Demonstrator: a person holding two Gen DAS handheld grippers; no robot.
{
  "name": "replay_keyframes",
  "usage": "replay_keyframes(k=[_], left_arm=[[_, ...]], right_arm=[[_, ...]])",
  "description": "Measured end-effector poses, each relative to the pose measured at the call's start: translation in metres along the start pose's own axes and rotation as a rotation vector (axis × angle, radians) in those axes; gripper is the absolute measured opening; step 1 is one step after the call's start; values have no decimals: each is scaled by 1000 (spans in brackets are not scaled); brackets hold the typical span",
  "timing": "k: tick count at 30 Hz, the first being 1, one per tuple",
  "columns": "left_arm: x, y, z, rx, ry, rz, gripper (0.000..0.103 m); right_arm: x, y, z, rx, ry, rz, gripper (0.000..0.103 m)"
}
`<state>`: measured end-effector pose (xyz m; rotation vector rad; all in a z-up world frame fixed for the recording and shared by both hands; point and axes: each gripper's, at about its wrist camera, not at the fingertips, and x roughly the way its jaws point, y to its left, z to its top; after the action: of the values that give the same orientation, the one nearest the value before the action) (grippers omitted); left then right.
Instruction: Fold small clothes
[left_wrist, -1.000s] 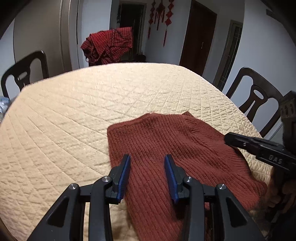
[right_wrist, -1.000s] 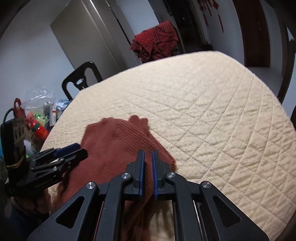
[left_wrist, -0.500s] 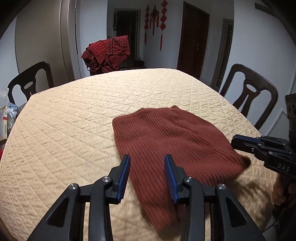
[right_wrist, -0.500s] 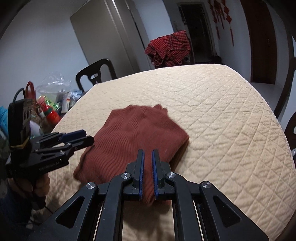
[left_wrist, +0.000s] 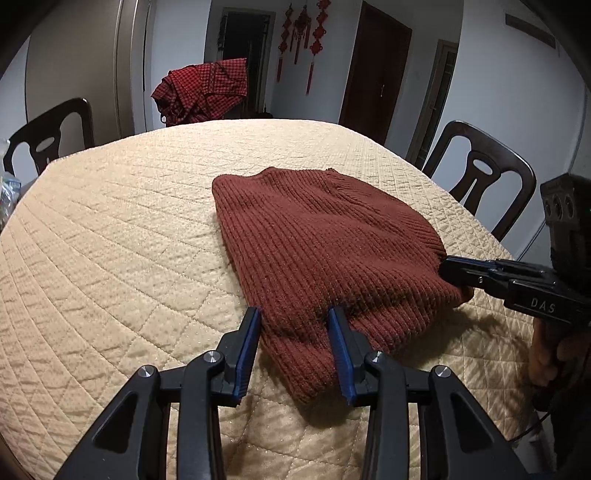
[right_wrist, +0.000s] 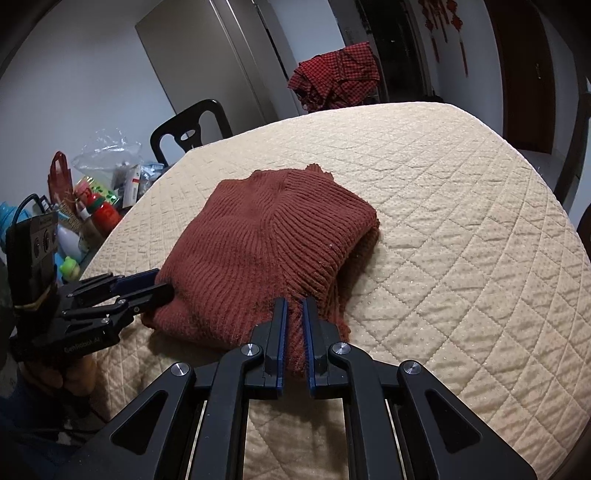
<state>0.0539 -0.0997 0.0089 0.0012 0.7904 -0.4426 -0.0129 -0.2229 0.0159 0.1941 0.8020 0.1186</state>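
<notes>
In the centre of the left wrist view, a rust-brown ribbed knit sweater (left_wrist: 321, 243) lies folded on the table w/ a beige quilted cover (left_wrist: 122, 229). Bottom centre, the left claw (left_wrist: 295, 332) stands part open; its blue-padded fingers (left_wrist: 248, 343) sit either side of the sweater's near left corner, fabric between them, but whether the pads press on it can't be told. Right edge of frame: the right claw (left_wrist: 452, 271), black, closed w/ its tip at the sweater's right corner; a hand (left_wrist: 546, 354) grips its handle lower right. Upper left, a red checked cloth (left_wrist: 203, 92) heaped beyond the table's far edge. A dark wooden chair (left_wrist: 480, 177) at right, another dark chair (left_wrist: 48, 136) at left.

In the right wrist view, the sweater (right_wrist: 266, 243) sits centre-left of frame on the table cover (right_wrist: 461, 229). Bottom centre, the right claw (right_wrist: 293, 314) is nearly closed, pinching a thin bit of the sweater's near edge between its blue pads. Left of frame, the left claw (right_wrist: 155, 284) reaches the sweater's left corner, jaws part open around the fabric. Far left, a clutter of bottles & bags (right_wrist: 92, 192) beside the table. Checked cloth (right_wrist: 336, 74) at top centre.
</notes>
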Motion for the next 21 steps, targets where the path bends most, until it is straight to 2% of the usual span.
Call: replay_keyframes(k=[2,6,7,10,13,21], left_arm=[[-1,2,0,-13,0,-8,42],[-7,4,2,-34,-1,-18,42],[-9,4,4,-35,-7,-17,42],[-15,8,12,-52,-33,-9,43],[-14,12,22,-71,-46,-5,43],[-2,13,36,-91,-41,11,46]], right_arm=[[-1,-3,0,19,1,8,7],[-10,-5,6,49,-2,20,14],[-14,-6,9,63,-11,25,20],[-22,-12,16,99,-45,57,48],[-19,-18,23,133,-52,72,49],[6,-33,35,193,-3,85,49]])
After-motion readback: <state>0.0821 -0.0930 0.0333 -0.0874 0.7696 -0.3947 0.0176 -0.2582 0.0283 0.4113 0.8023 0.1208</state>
